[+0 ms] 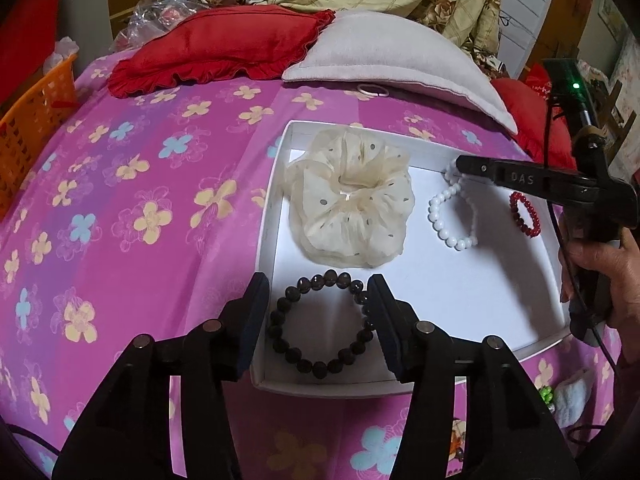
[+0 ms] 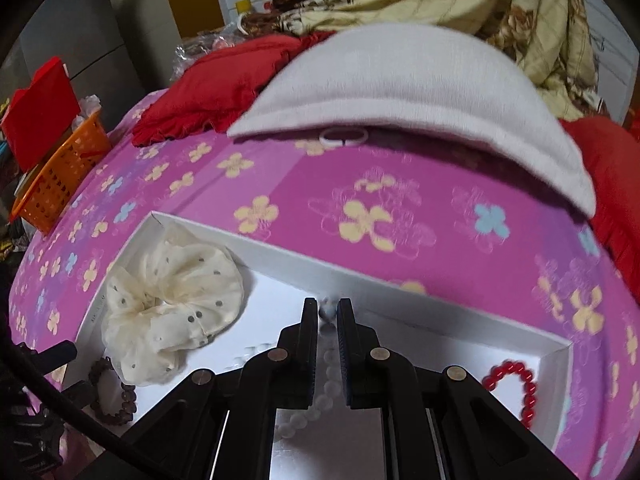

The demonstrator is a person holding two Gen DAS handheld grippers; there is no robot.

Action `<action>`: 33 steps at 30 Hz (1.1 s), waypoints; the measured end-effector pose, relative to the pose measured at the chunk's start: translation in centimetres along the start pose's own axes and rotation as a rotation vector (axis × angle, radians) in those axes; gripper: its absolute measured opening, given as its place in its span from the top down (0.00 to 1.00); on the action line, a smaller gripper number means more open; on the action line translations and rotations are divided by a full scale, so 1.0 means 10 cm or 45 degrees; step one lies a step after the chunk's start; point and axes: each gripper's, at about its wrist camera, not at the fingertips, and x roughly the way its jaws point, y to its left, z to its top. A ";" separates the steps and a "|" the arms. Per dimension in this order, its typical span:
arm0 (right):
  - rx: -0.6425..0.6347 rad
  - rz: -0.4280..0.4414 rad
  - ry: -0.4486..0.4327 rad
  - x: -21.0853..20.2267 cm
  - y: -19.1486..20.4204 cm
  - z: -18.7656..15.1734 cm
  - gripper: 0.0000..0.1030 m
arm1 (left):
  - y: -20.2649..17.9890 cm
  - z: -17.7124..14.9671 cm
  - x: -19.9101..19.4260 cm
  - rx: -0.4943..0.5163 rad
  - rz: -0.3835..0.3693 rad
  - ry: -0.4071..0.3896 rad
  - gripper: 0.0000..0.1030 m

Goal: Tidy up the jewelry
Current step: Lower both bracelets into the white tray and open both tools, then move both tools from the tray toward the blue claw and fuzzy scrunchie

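Pink bedspread (image 1: 140, 200), white tray (image 1: 460, 300), three bracelets, one scrunchie (image 1: 352, 196)

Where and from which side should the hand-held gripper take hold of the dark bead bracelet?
Pinch one strand of the dark bead bracelet from above, a finger inside the loop and one outside. It lies flat in the white box, so only the thin beaded rim offers a hold.

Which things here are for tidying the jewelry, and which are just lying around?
For the job: white box, dark bracelet, white bracelet, red bracelet, scrunchie.
Just lying around: red pillow, grey pillow, orange basket.
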 end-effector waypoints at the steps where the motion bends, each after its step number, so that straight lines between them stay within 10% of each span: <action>1: 0.011 0.000 0.011 0.03 -0.01 -0.02 0.92 | -0.02 0.00 0.00 0.010 0.011 0.000 0.50; 6: 0.051 0.007 0.005 -0.02 -0.03 -0.13 0.61 | -0.03 -0.02 0.00 0.008 -0.017 0.004 0.50; 33: 0.044 -0.086 -0.122 -1.54 0.03 -1.26 0.57 | -0.26 -0.45 -0.69 -0.002 0.027 -0.126 0.50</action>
